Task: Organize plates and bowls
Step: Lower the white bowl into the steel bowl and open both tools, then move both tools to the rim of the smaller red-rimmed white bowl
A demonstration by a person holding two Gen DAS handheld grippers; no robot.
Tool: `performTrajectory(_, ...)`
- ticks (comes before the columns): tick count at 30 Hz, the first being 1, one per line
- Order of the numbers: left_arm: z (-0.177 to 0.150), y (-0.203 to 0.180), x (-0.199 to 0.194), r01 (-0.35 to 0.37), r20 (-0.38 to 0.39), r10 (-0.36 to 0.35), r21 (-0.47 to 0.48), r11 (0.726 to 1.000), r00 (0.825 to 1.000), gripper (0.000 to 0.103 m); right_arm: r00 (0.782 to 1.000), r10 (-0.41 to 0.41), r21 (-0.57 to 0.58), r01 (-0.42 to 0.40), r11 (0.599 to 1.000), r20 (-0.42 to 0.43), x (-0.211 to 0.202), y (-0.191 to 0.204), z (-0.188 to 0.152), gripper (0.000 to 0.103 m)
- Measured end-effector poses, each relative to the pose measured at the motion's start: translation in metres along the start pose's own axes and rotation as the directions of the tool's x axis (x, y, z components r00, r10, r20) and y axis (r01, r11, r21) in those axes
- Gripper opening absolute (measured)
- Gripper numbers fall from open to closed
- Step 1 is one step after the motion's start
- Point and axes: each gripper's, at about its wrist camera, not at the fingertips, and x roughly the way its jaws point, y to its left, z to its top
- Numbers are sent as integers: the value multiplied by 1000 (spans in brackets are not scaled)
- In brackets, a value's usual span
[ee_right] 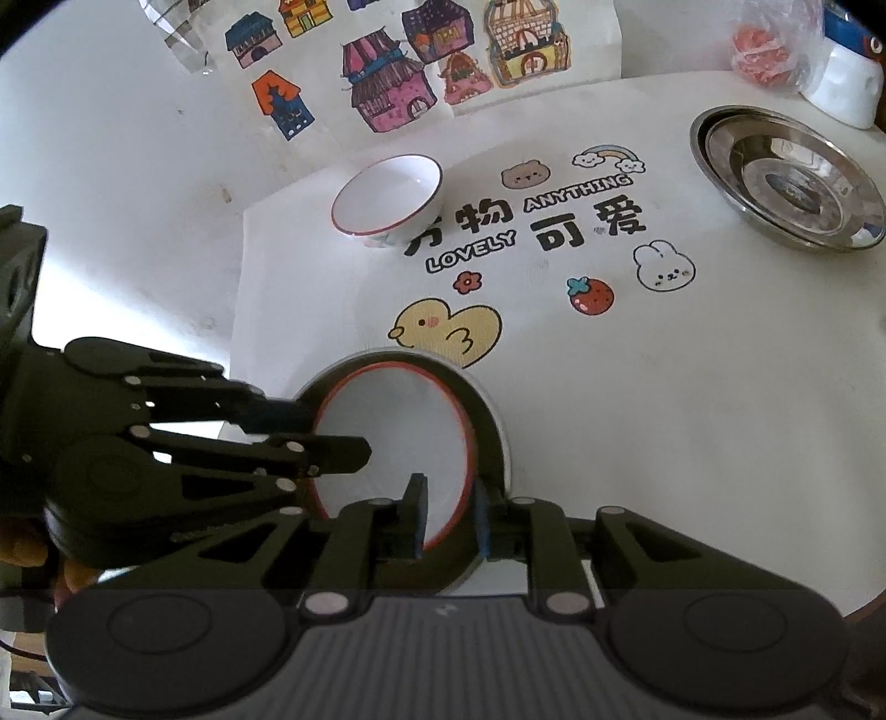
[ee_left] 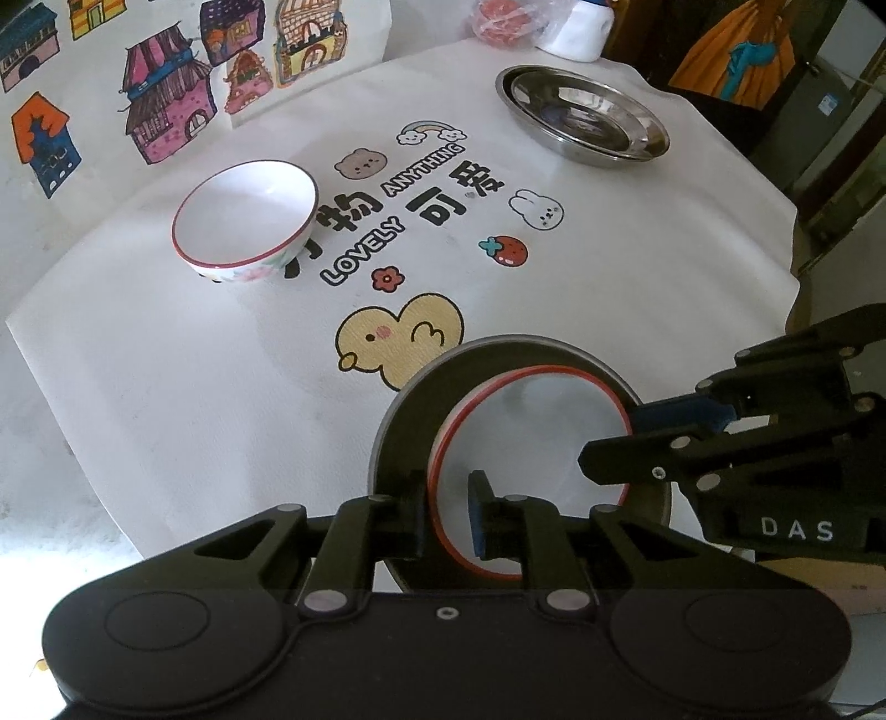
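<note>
Bowl set into plate at the table's near edge

White table with cartoon-print cloth (ee_left: 637,288) carries a dark round plate (ee_left: 398,421) holding a red-rimmed white bowl (ee_left: 531,459). Left gripper (ee_left: 448,515) and right gripper (ee_right: 449,518) straddle opposite rims, pitched steeply down, jaws seemingly just off; lifting crookedly could snag and tip it.

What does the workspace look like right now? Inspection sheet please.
Surface: table under a white cartoon-print cloth.
Job's things: red-rimmed bowl sits in a dark plate at the near edge; second bowl alone; steel plates stacked far right.
Clutter: plastic bag, white container.
Grippers: left hand-held gripper and right hand-held gripper each straddle the near bowl's rim, pads not visibly pressing.
Cables: nothing seen.
Surroundings: house drawings on wall.
</note>
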Motion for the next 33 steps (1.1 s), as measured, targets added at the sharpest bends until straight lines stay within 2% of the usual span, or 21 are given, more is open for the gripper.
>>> performTrajectory(4,3,2,-9,-6,32,6,-3,1000,999,29,1000,2,-2,-2,1000,6,-2,1,0,22)
performTrajectory(9,6,4,-21,0,64,0,-6,1000,998,29,1000,20,-3,-20,1000,23,-8,1,0,27)
performTrajectory(11,5,6,-25,8,76,-7,-7,1000,997,30,999,30,-6,-30,1000,36,-12,2,1,32)
performTrajectory(13,5,10,-30,22,97,-20,-15,1000,995,33,998,37,-12,-37,999,55,-17,3,3,42)
performTrajectory(15,5,15,-36,3,129,0,-29,1000,992,50,997,42,-17,-41,999,69,-21,5,7,46)
performTrajectory(20,7,37,-47,19,200,-1,-88,996,980,56,994,56,-24,-54,998,91,-25,9,17,58)
performTrajectory(26,8,59,-57,-10,251,46,-142,990,967,69,989,53,-38,-48,998,135,-29,12,31,74)
performTrajectory(28,8,67,-59,-22,269,66,-162,987,961,73,987,52,-43,-46,998,154,-27,12,36,82)
performTrajectory(30,9,77,-61,-33,290,88,-190,981,953,81,981,49,-50,-40,998,188,-25,12,42,85)
performTrajectory(33,11,91,-61,-55,316,131,-237,970,940,86,973,38,-65,-23,998,227,-19,13,52,90)
